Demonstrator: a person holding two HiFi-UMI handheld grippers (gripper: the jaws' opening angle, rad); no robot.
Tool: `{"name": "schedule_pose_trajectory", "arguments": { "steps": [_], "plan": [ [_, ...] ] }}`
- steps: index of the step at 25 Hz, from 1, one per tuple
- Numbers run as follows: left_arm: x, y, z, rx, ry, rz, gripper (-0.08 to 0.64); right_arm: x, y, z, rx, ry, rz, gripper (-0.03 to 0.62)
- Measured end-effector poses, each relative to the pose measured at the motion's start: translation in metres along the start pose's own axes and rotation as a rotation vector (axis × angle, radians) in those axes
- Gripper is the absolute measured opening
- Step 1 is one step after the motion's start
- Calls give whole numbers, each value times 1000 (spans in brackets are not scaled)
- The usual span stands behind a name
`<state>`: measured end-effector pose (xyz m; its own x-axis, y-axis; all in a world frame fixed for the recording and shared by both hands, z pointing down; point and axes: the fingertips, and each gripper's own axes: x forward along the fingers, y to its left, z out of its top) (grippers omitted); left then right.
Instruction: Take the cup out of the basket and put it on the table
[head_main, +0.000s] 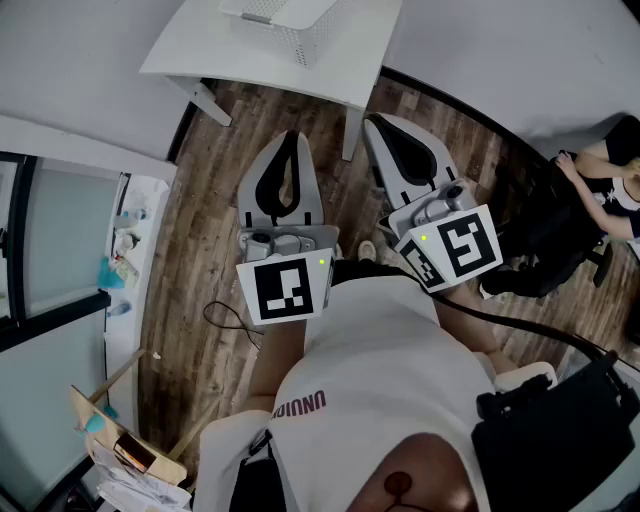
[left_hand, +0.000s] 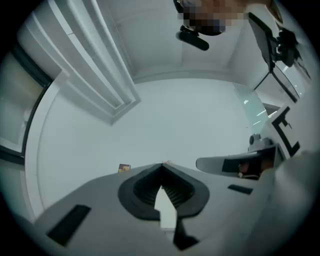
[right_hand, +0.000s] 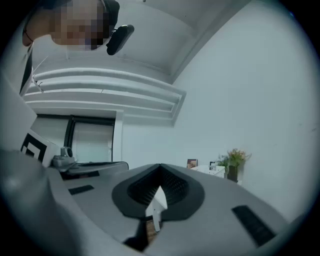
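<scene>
A white mesh basket (head_main: 285, 20) stands on the white table (head_main: 200, 55) at the top of the head view; I see no cup in any view. My left gripper (head_main: 289, 138) is held level over the wooden floor, short of the table's near edge, its jaws together with nothing between them. My right gripper (head_main: 374, 122) hangs beside it, next to a table leg (head_main: 352, 135), also shut and empty. In the left gripper view the left gripper (left_hand: 162, 164) faces a bare white wall. In the right gripper view the right gripper (right_hand: 160, 165) faces a wall corner.
A person sits on a dark chair (head_main: 560, 240) at the right. A white shelf (head_main: 130, 250) with small items runs along the left wall by a glass partition. A black cable (head_main: 225, 320) lies on the floor. A potted plant (right_hand: 232, 162) stands on a far ledge.
</scene>
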<state>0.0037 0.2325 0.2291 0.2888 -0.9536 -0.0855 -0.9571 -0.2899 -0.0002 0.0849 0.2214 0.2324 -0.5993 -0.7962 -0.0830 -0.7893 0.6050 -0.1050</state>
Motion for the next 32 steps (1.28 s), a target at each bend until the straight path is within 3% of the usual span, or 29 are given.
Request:
{"name": "schedule_pose_trajectory", "arguments": {
  "steps": [17,21,27,32],
  "plan": [
    [5,-2,3,-6,-6,-4,12,1,-12,1,-4,-9,-12,18],
    [-3,12,9,38,-43,11,12,2,-19,1,0,-3,-40,18],
    [-6,51,12,8,-34,50,12,25,-21,2,-13,23,-82,18],
    [-23,51,3,-23,-32,51,12,12,-15,-9,-15,28,-109,18]
  ]
}}
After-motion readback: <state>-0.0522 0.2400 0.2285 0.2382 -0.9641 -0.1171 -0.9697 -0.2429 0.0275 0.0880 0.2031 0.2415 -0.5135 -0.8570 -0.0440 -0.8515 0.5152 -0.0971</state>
